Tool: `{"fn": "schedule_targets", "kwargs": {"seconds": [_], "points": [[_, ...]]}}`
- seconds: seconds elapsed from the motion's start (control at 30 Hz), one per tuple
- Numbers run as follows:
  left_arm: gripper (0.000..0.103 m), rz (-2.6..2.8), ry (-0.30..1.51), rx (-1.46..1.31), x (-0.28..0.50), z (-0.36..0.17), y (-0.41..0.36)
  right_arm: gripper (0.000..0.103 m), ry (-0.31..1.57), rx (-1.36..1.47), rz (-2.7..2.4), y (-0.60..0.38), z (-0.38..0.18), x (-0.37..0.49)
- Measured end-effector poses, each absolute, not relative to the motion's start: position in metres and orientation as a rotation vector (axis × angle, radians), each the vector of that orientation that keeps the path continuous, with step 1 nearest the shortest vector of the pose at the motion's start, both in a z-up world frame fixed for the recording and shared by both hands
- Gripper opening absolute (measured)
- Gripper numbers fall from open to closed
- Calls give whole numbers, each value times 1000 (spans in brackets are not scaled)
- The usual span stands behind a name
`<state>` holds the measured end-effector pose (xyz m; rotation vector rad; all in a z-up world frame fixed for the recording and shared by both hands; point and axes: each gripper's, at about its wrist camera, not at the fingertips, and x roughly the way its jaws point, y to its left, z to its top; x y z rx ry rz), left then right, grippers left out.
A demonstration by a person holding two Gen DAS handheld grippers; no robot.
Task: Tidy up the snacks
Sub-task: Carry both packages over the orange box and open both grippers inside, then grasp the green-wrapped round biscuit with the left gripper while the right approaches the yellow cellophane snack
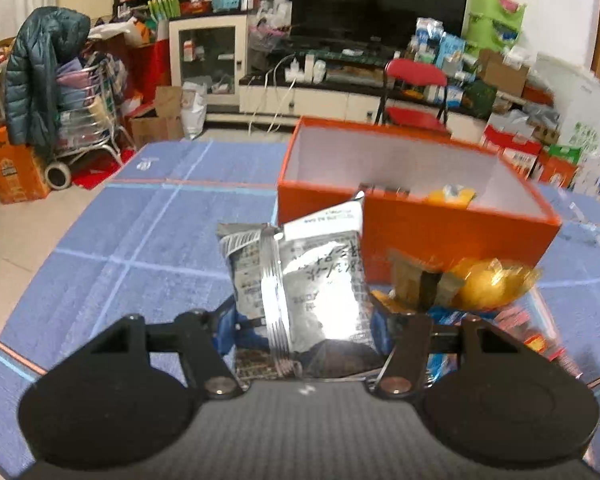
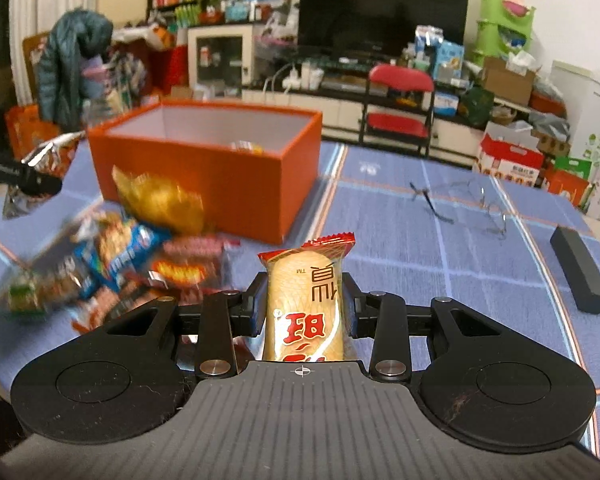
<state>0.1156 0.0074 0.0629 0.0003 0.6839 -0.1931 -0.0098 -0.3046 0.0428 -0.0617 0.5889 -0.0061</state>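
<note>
My left gripper (image 1: 306, 320) is shut on a silver foil snack packet (image 1: 316, 284), held above the blue tablecloth just in front of the open orange box (image 1: 452, 236). The box holds a few snacks, one yellow (image 1: 452, 195). My right gripper (image 2: 305, 308) is shut on a tan snack pack with red ends (image 2: 306, 304), right of the orange box (image 2: 228, 184). A pile of loose snacks (image 2: 140, 256) lies in front of the box, with a golden wrapped one (image 2: 160, 200) on top. The left gripper with its foil packet shows at the left edge of the right wrist view (image 2: 32, 178).
Eyeglasses (image 2: 460, 204) and a black oblong case (image 2: 580, 276) lie on the tablecloth to the right. A red folding chair (image 2: 400, 108) stands behind the table. A cluttered TV stand and boxes lie beyond.
</note>
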Motion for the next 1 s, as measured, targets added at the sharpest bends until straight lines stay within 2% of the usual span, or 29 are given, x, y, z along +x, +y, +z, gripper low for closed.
{"fn": "schedule_targets", "kwargs": {"seconds": [0.3, 0.63, 0.67, 0.7, 0.73, 0.77, 0.87, 1.0], "points": [[60, -265, 634, -35, 146, 106, 0, 19, 473, -41, 42, -279, 94, 33], [61, -305, 708, -59, 246, 109, -63, 20, 506, -60, 47, -248, 122, 164], [65, -316, 728, -60, 255, 104, -67, 23, 541, -63, 43, -245, 120, 179], [83, -312, 750, -53, 263, 99, -69, 26, 574, -54, 41, -246, 117, 192], [89, -289, 757, -47, 264, 96, -68, 42, 576, -44, 34, -246, 117, 197], [90, -272, 737, -52, 259, 98, -65, 51, 563, -42, 22, -246, 119, 196], [96, -284, 659, -76, 232, 109, -43, 60, 464, -17, 32, -247, 126, 160], [99, -249, 611, -94, 188, 115, -6, 66, 382, -5, 33, -248, 113, 90]]}}
